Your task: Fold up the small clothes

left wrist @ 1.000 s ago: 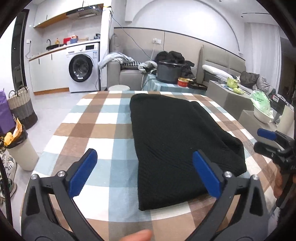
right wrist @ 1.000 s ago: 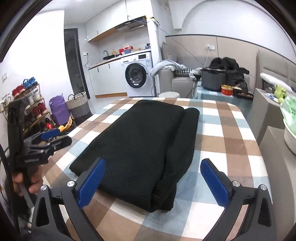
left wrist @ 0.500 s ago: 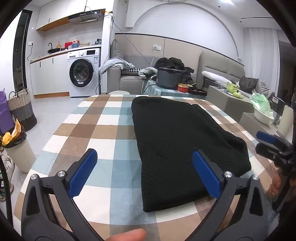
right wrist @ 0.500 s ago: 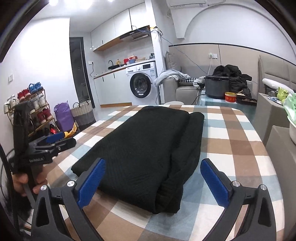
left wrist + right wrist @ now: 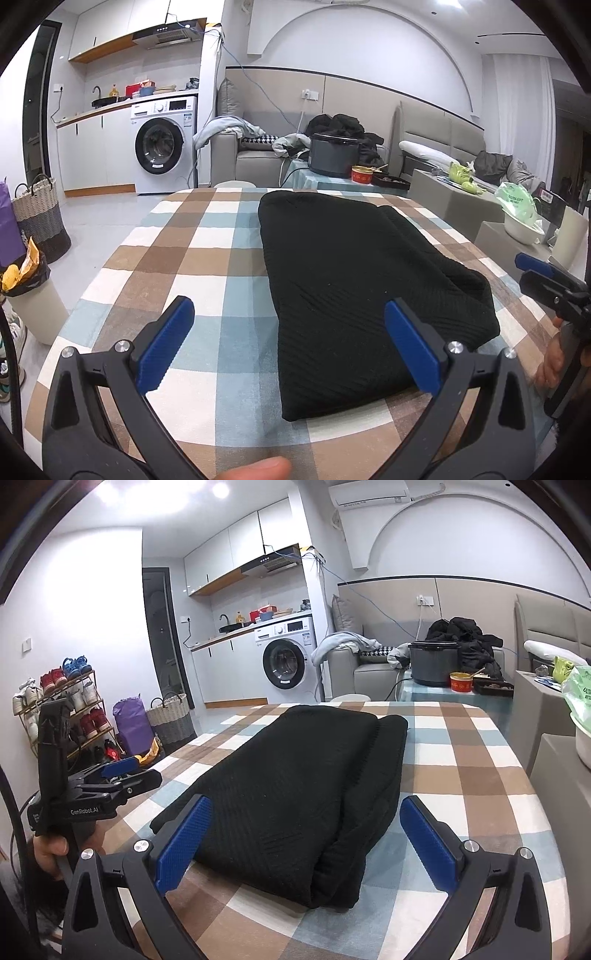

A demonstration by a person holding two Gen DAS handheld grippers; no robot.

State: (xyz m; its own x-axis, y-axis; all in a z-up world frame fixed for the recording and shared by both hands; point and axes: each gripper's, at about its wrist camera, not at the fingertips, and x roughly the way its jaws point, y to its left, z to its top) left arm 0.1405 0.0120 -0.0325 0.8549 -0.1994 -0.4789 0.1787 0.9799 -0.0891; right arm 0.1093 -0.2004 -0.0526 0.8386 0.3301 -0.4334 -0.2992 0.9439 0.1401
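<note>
Both my left gripper (image 5: 288, 347) and right gripper (image 5: 304, 840) hang spread, empty; black knit (image 5: 354, 280) looks soft, floppy, so I'd pinch its near-bottom corners

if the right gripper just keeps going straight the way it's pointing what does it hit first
Most likely the black folded garment. The right gripper is open and held above the checked tablecloth, its fingers framing the garment's near end. Depth is unclear; held high enough, it might pass over.

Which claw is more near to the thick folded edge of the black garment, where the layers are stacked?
Right. The right claw is open just before that stacked edge of the black garment. The left claw, open too, faces its opposite, thinner side.
</note>
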